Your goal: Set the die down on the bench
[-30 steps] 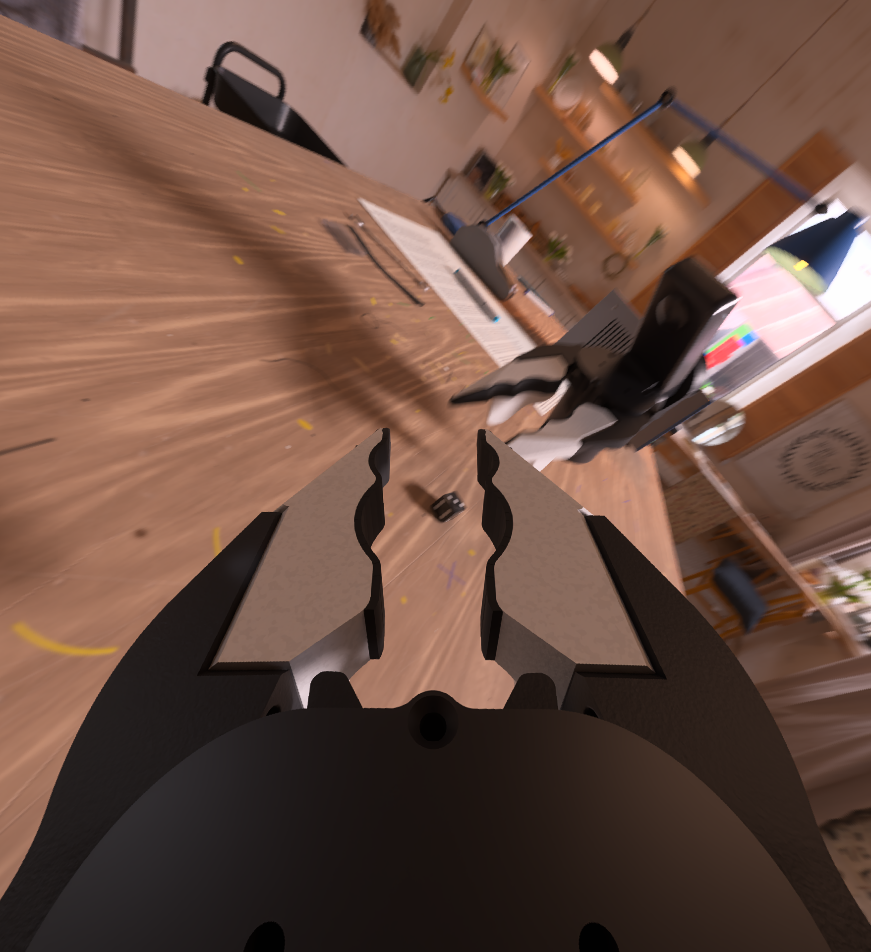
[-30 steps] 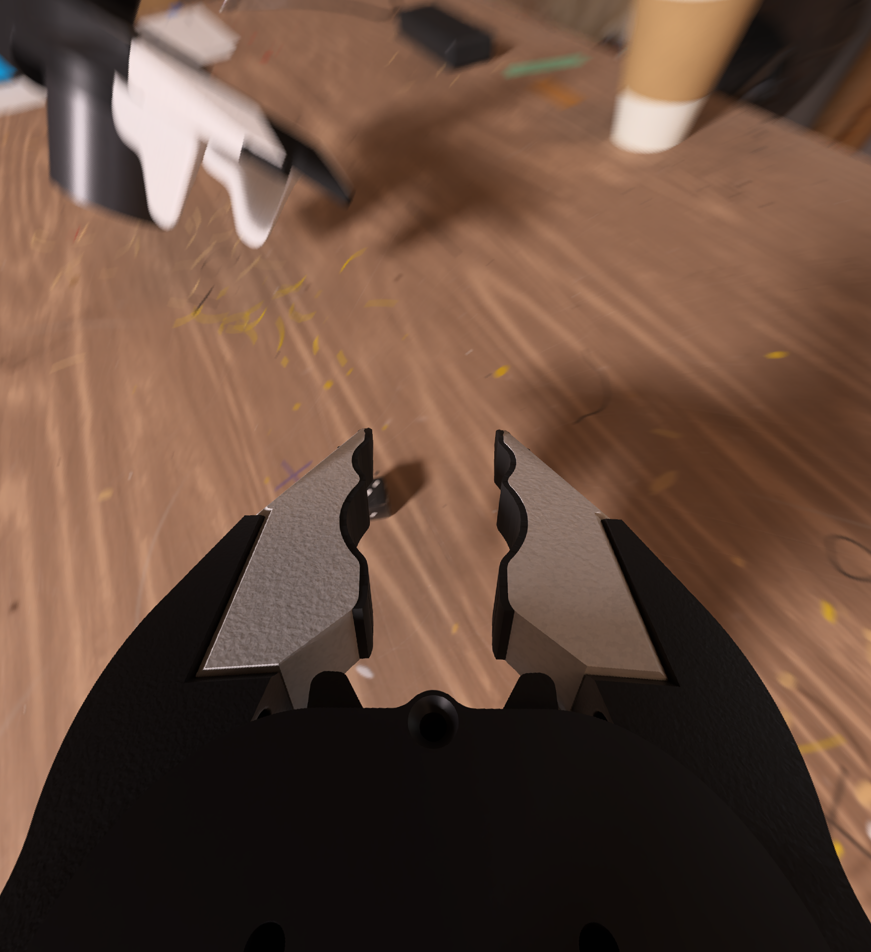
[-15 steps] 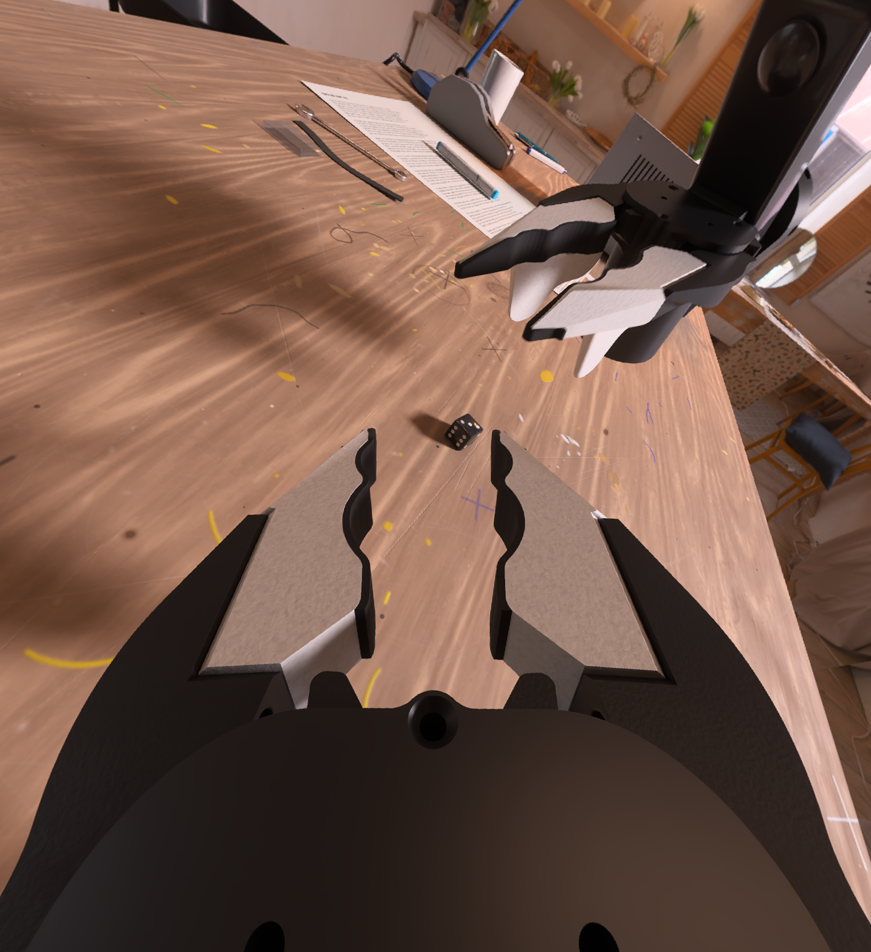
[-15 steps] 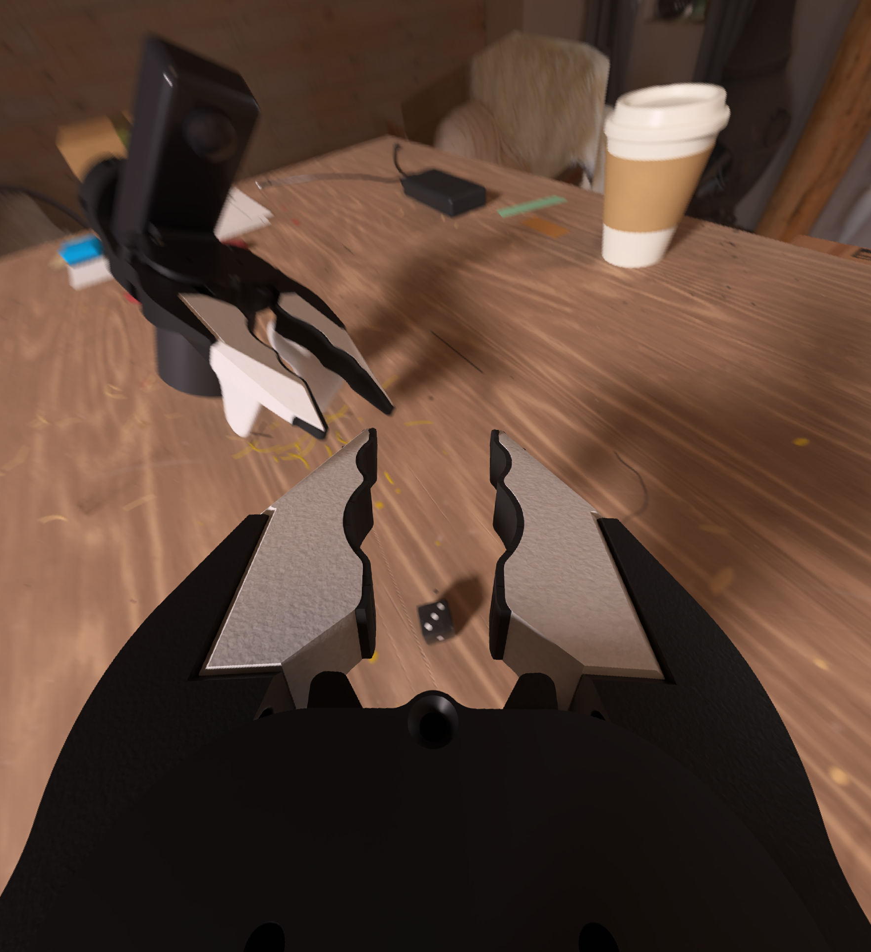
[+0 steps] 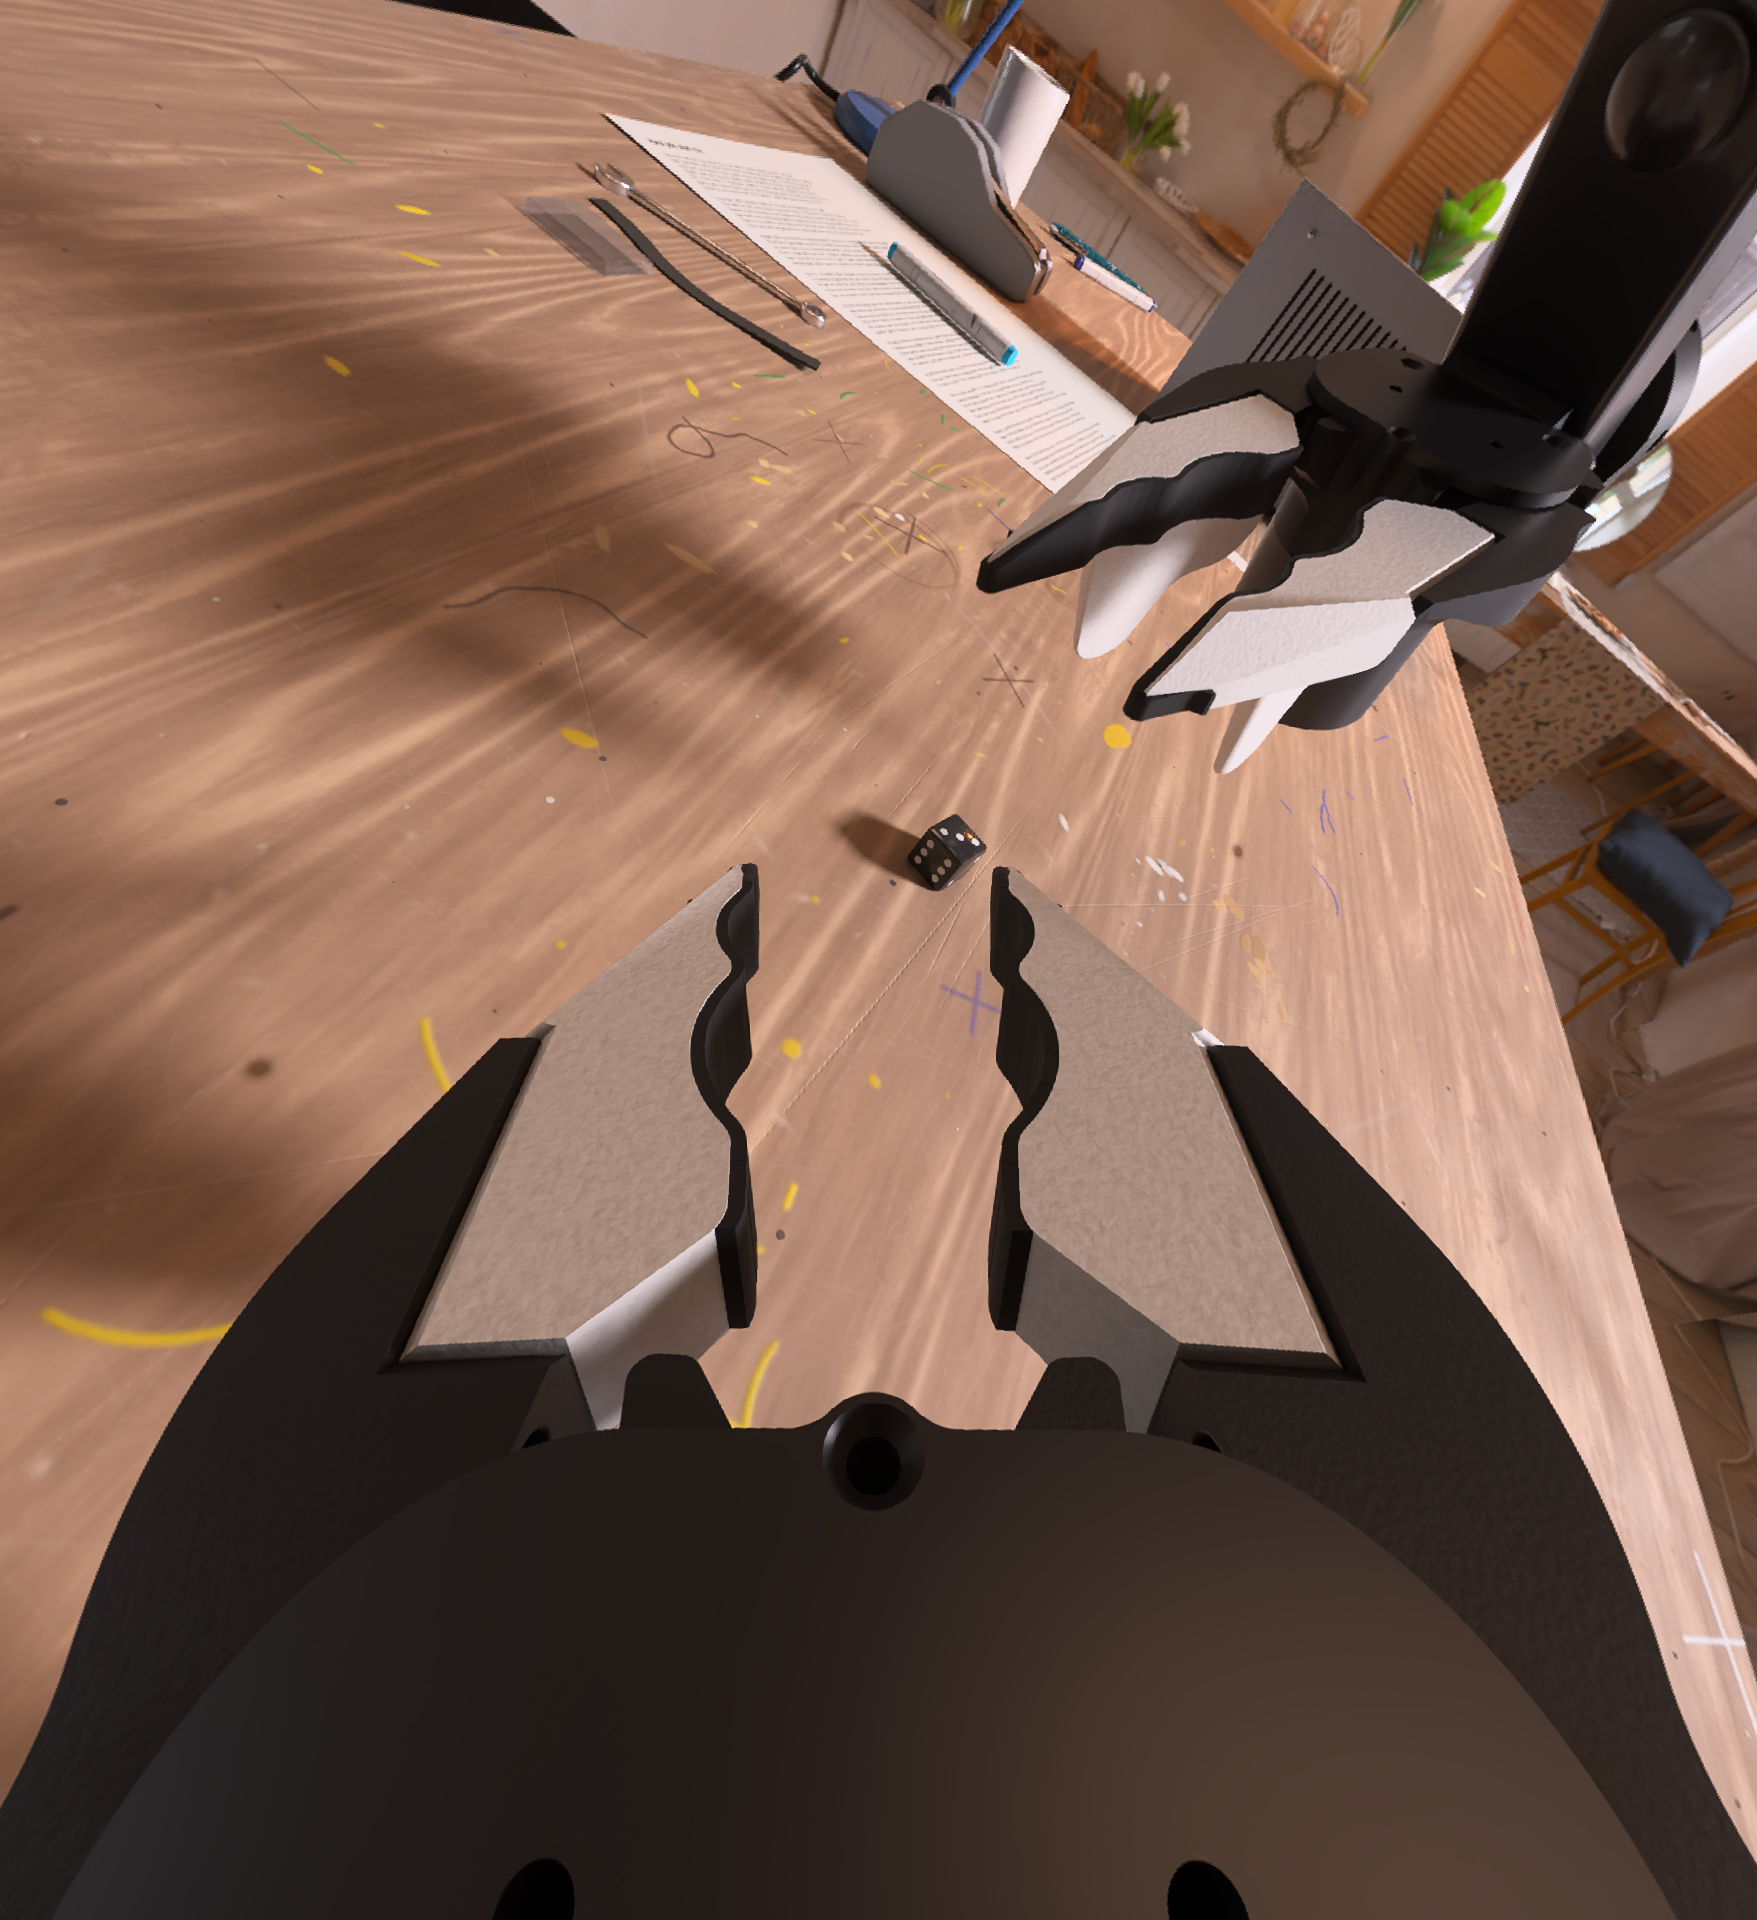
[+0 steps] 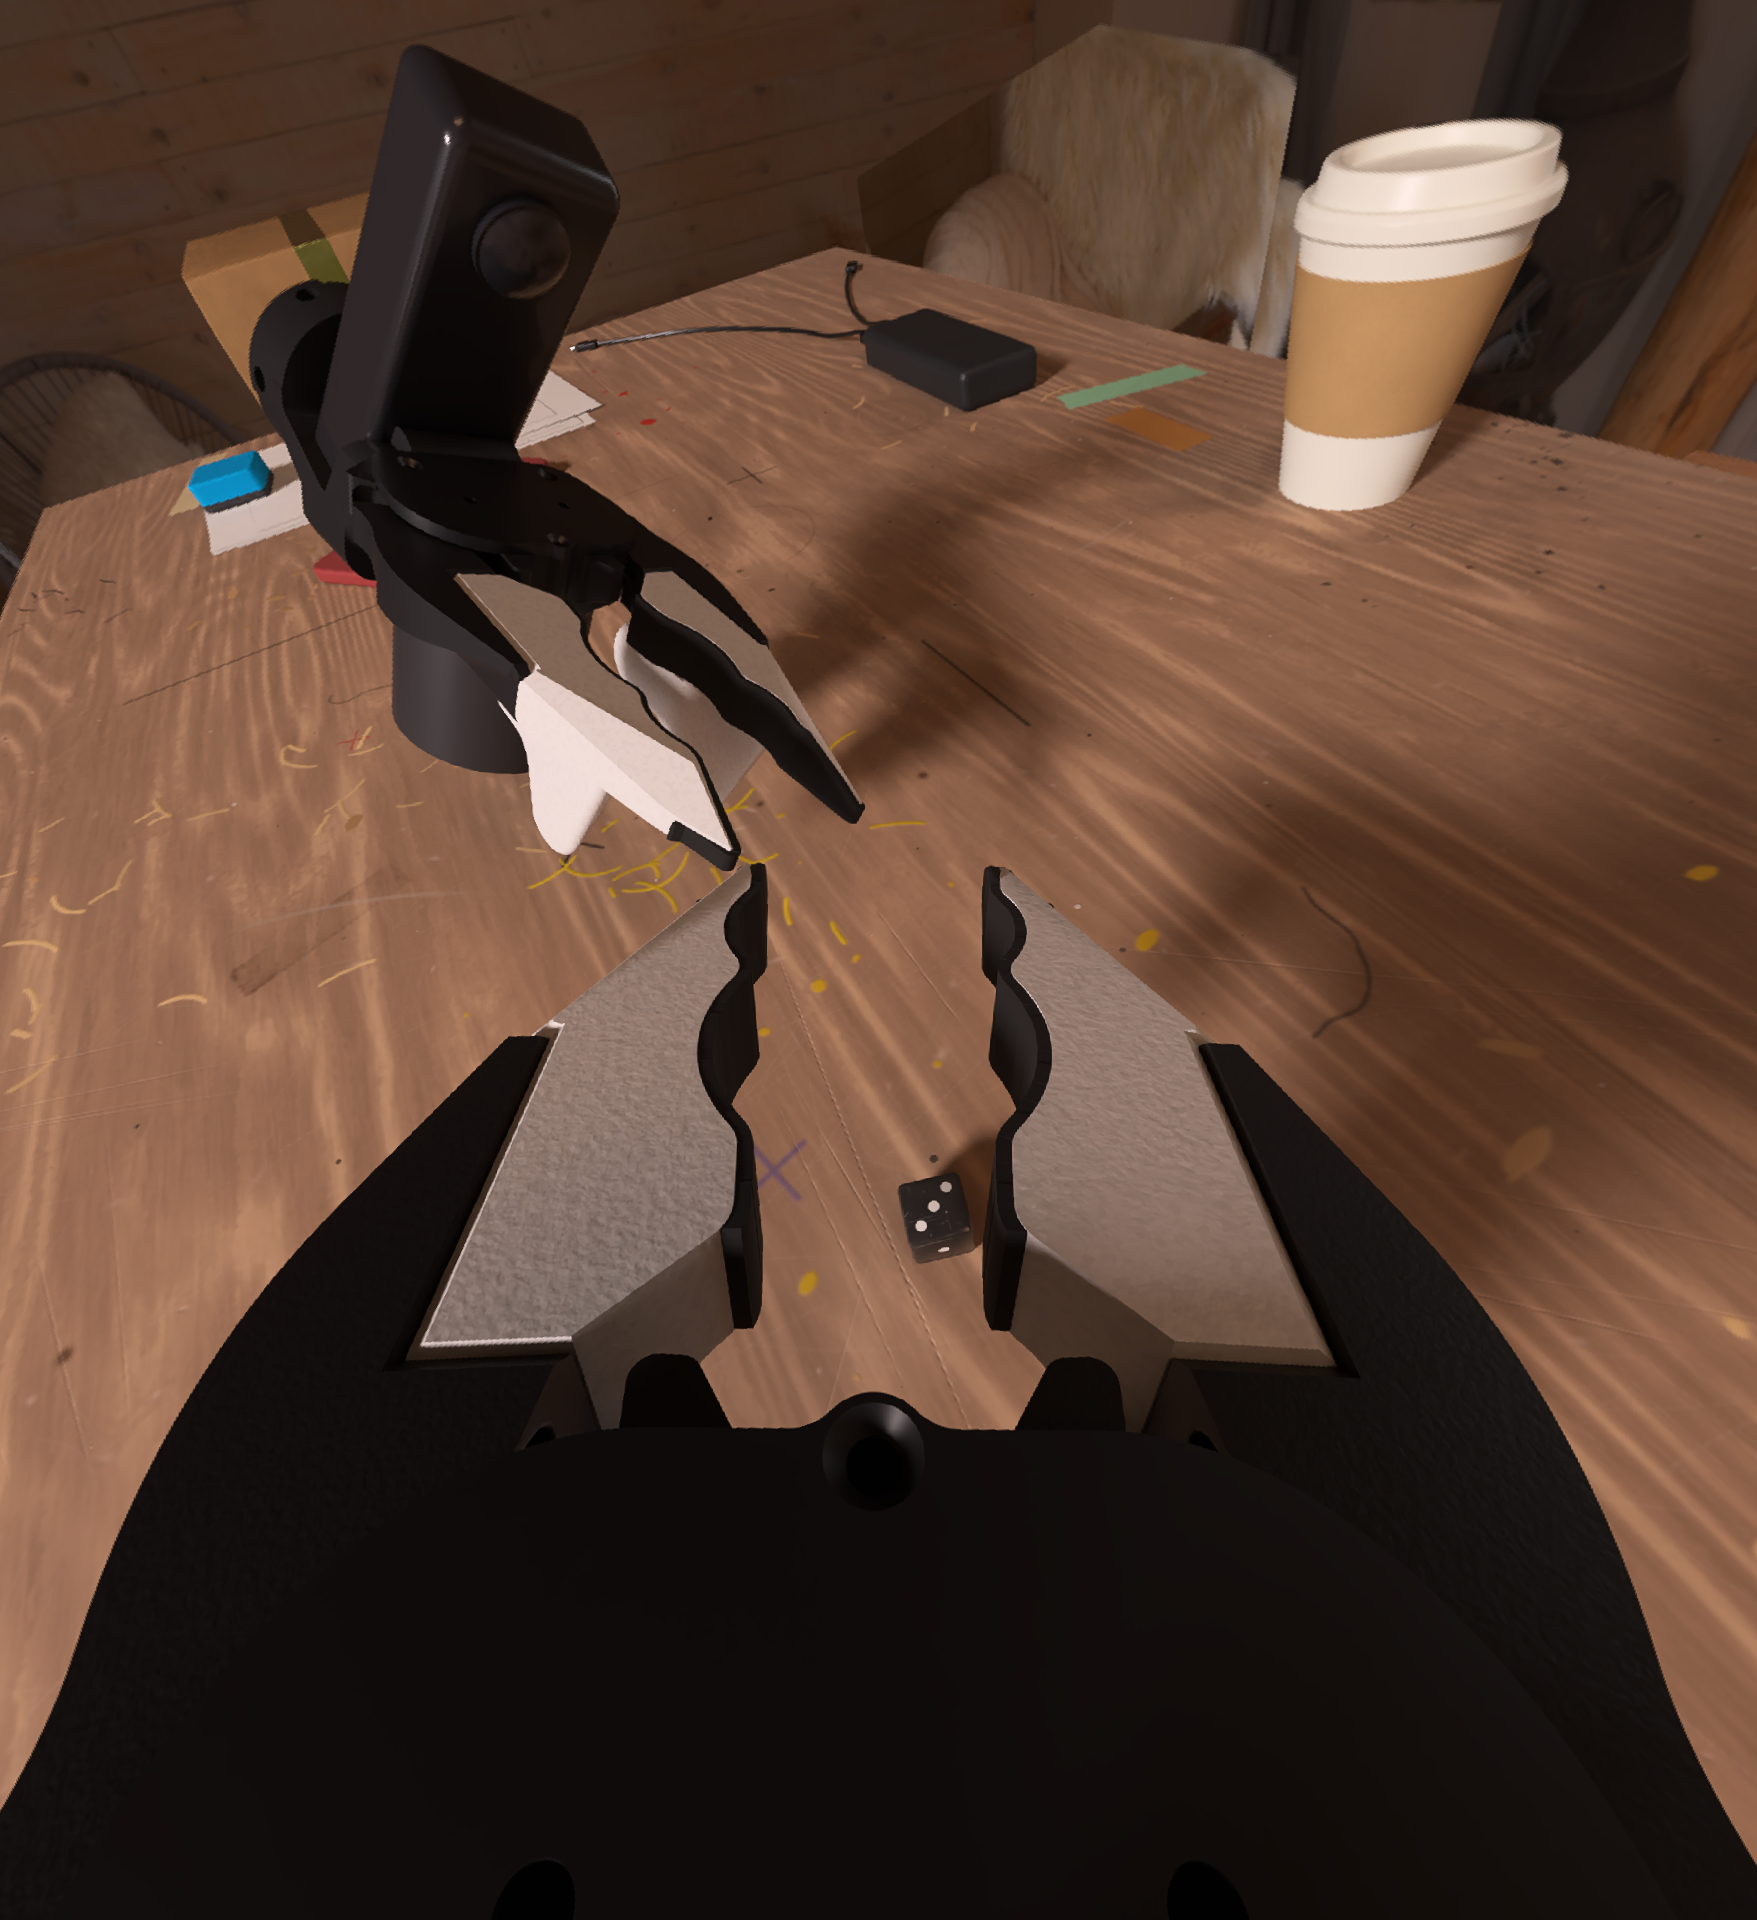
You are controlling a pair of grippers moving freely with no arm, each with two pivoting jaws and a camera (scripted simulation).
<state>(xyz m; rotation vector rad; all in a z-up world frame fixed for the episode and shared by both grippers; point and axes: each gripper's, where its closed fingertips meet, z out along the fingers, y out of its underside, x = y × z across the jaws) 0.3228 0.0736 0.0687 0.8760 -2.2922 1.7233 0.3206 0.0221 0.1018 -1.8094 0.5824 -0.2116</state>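
Observation:
A small black die [image 5: 945,852] with white pips rests on the wooden bench [image 5: 334,623], free of both grippers. My left gripper [image 5: 872,883] is open and empty, its tips just short of the die. My right gripper [image 6: 874,883] is open and empty above the bench; the die [image 6: 936,1218] shows low between its fingers, near the right one. The right gripper also shows in the left wrist view [image 5: 1082,649], hovering beyond the die. The left gripper shows in the right wrist view [image 6: 791,826], tilted down.
A paper sheet [image 5: 853,239], a pen [image 5: 952,301], a wrench [image 5: 708,244] and a grey device [image 5: 957,197] lie at the far end in the left wrist view. A paper coffee cup [image 6: 1393,322], a black adapter [image 6: 947,353] and a blue eraser [image 6: 228,480] stand far off.
Both grippers have lifted and pulled back from the die, and both views have steadied. The die stays on the bench where it lay. Both grippers stay open.

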